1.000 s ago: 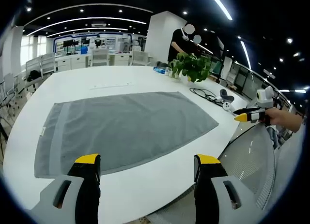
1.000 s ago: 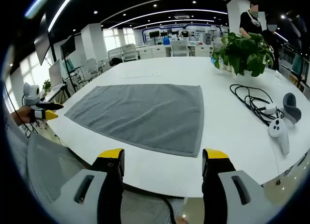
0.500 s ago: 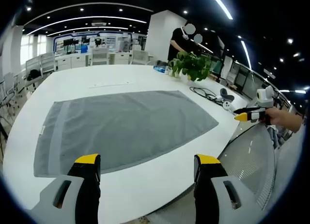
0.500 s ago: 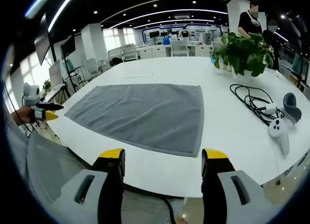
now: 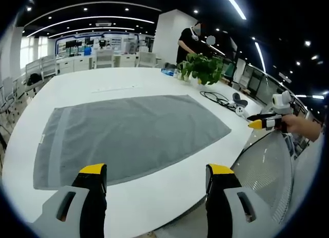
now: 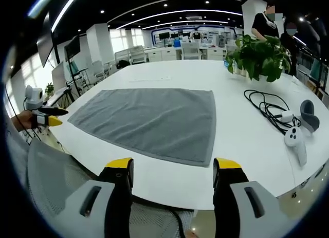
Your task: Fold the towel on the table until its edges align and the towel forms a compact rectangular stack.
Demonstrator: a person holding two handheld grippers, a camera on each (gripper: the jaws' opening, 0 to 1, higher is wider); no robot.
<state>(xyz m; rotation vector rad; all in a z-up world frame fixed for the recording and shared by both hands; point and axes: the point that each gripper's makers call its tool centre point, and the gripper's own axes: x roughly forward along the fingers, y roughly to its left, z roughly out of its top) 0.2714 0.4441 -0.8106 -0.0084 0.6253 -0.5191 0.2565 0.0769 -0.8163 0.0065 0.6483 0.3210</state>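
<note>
The grey terry towel (image 5: 128,135) lies spread flat and single-layered on the white oval table (image 5: 154,197), its long side running along the table's near edge, nothing folded yet. It looks soft and limp, light to lift, likely to sag and drag rather than hold shape, so I'd say the two near corners are the places to pinch, one per gripper.

The left gripper (image 5: 154,179) hangs off the near edge, jaws spread wide, holding nothing. The right gripper (image 6: 169,171) does likewise, wide apart and empty.

The left gripper view catches the towel's paler woven band (image 5: 51,145) at the left-hand end. The right gripper view shows the right-hand end better, with the black coiled cable (image 6: 264,107), a white handheld controller (image 6: 295,140) and a potted green plant (image 6: 259,53) towards the table's far right corner.
</note>
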